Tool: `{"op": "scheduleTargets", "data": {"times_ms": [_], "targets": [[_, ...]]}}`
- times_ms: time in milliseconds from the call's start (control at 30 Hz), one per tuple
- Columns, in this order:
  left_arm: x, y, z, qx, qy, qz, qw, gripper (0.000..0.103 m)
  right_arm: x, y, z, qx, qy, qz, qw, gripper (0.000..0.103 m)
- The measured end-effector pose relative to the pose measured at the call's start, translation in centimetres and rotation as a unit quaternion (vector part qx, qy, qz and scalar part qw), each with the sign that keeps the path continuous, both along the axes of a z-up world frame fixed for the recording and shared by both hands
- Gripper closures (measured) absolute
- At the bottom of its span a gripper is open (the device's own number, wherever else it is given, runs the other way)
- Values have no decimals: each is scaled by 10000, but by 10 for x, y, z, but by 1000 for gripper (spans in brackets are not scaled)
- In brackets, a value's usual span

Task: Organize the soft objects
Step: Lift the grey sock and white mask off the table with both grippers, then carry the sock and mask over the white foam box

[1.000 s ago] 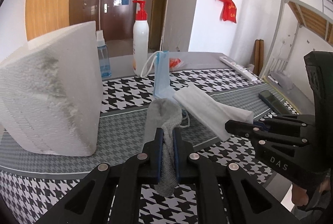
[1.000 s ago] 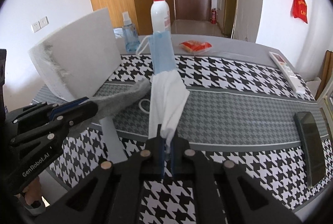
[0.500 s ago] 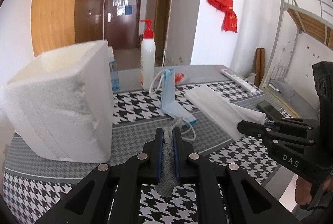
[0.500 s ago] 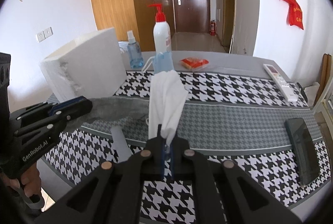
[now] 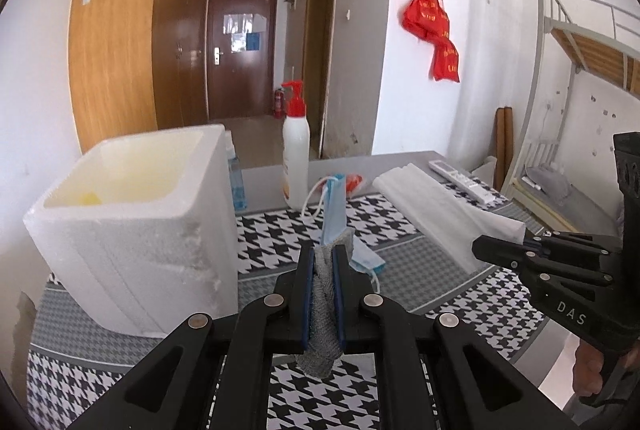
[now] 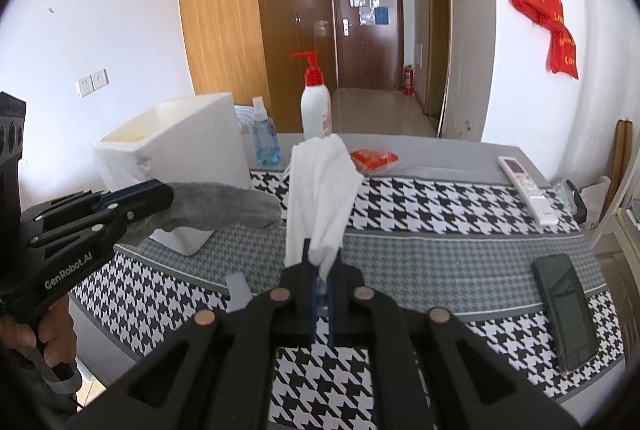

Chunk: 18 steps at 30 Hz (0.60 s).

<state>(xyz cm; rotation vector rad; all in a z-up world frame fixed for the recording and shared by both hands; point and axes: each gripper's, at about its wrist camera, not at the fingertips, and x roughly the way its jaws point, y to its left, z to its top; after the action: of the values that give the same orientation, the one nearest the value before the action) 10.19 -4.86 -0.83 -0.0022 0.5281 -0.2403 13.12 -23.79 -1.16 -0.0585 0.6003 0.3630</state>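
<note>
Both tongs are clamped on soft things held up above the tabletop [image 6: 460, 246]. Left tongs [image 5: 323, 270] pinch a grey knitted cloth [image 5: 322, 318], which stands up between the blue pads and hangs out below them; seen from the right wrist, the same cloth [image 6: 224, 210] sticks out sideways from the left tongs [image 6: 160, 196]. Right tongs [image 6: 320, 270] grip the lower end of a white folded cloth [image 6: 320, 198], which fans upward from the pads; from the left wrist it [image 5: 440, 206] stretches away from the right tongs [image 5: 486, 250] towards the far side.

Largest of what lies around them is the tabletop, covered in black-and-white houndstooth with grey bands. To the left of the left tongs stands an open white foam box [image 5: 132, 230], its pale inside visible. Beyond the left tongs a blue face mask [image 5: 335, 214] rises just ahead of the grey cloth; whether it touches the cloth I cannot tell. Farther on stand a white pump bottle with a red top [image 6: 316, 106] and a small blue spray bottle [image 6: 265, 140]. A dark phone [image 6: 568, 310] lies to the right of the right tongs, a white remote [image 6: 528, 186] farther off, and a small red packet [image 6: 374, 160] beyond the white cloth.
</note>
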Motion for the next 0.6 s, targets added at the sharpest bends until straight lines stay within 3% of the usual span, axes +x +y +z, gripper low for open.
{"op": "scheduleTargets", "data": {"times_ms": [600], "targets": [[-2,9,28,121,-445,177,9988,93,0,10,27,68,-388,165,9991,97]]}}
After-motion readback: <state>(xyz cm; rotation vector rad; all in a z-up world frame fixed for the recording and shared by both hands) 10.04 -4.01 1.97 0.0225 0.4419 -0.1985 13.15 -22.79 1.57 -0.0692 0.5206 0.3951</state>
